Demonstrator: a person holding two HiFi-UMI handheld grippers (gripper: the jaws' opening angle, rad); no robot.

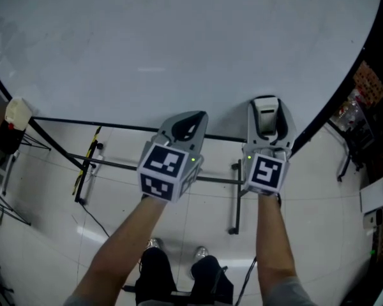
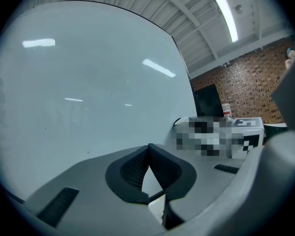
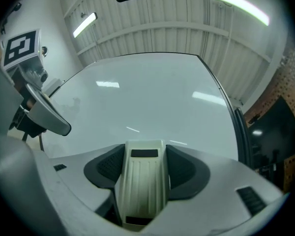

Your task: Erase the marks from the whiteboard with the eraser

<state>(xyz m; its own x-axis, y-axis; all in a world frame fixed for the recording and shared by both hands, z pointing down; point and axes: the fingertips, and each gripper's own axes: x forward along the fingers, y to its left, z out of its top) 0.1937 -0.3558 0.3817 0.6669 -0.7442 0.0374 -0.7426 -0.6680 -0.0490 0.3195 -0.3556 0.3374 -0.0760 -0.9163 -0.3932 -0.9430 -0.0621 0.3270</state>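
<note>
A large whiteboard (image 1: 179, 37) on a metal stand fills the upper head view; its surface looks clean, with only light reflections. My right gripper (image 1: 266, 123) is shut on a cream ribbed eraser (image 3: 142, 183), held between the dark pads near the board's lower edge. The eraser (image 1: 266, 115) shows white between the jaws in the head view. To its left, my left gripper (image 1: 186, 127) is shut with nothing in it, its pads (image 2: 160, 168) meeting at the tips, also close to the board (image 2: 78, 92).
The board's stand legs and crossbars (image 1: 115, 164) run over the tiled floor below my arms. A cream box (image 1: 16, 113) hangs at the board's left. Shelving and clutter (image 1: 364, 101) stand at the right. A brick wall (image 2: 246, 87) lies behind the board.
</note>
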